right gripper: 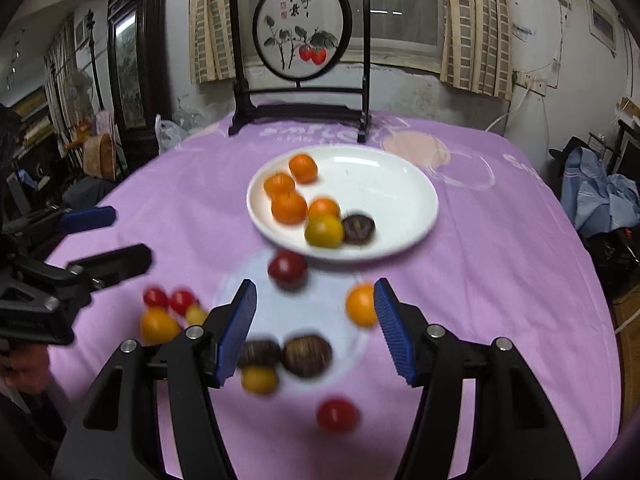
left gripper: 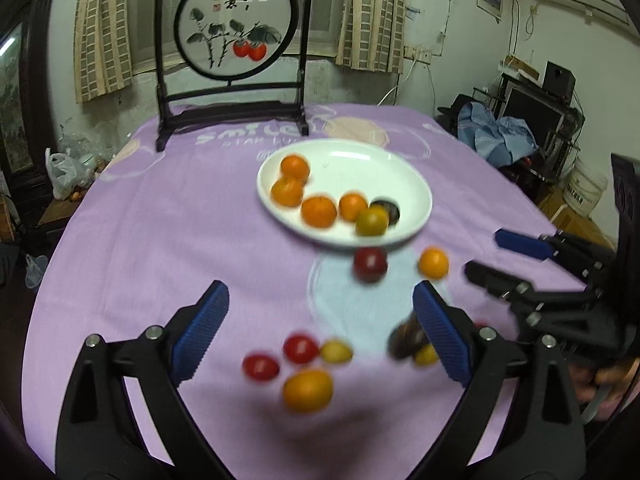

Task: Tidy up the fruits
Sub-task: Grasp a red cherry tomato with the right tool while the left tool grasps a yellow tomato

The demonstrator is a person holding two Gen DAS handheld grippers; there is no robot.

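A white plate (left gripper: 360, 172) (right gripper: 384, 192) on the purple cloth holds several oranges (left gripper: 319, 211), a yellow-green fruit and a dark one. Loose on the cloth in front of it lie a dark red fruit (left gripper: 370, 264) (right gripper: 287, 269), an orange (left gripper: 433, 263) (right gripper: 360, 305), two brown fruits (right gripper: 307, 355), small yellow ones and red tomatoes (left gripper: 300, 348) (right gripper: 337, 414). My left gripper (left gripper: 324, 332) (right gripper: 108, 240) hovers open above the tomato cluster, holding nothing. My right gripper (right gripper: 316, 328) (left gripper: 496, 258) is open over the brown fruits, pads touching nothing.
A black-framed round painted screen (left gripper: 232, 40) (right gripper: 302, 40) stands at the table's far edge behind the plate. The round table (left gripper: 120, 240) drops off left and right. Blue clothes (left gripper: 496, 136) and shelving are off to the right, a plastic bag (left gripper: 64, 172) to the left.
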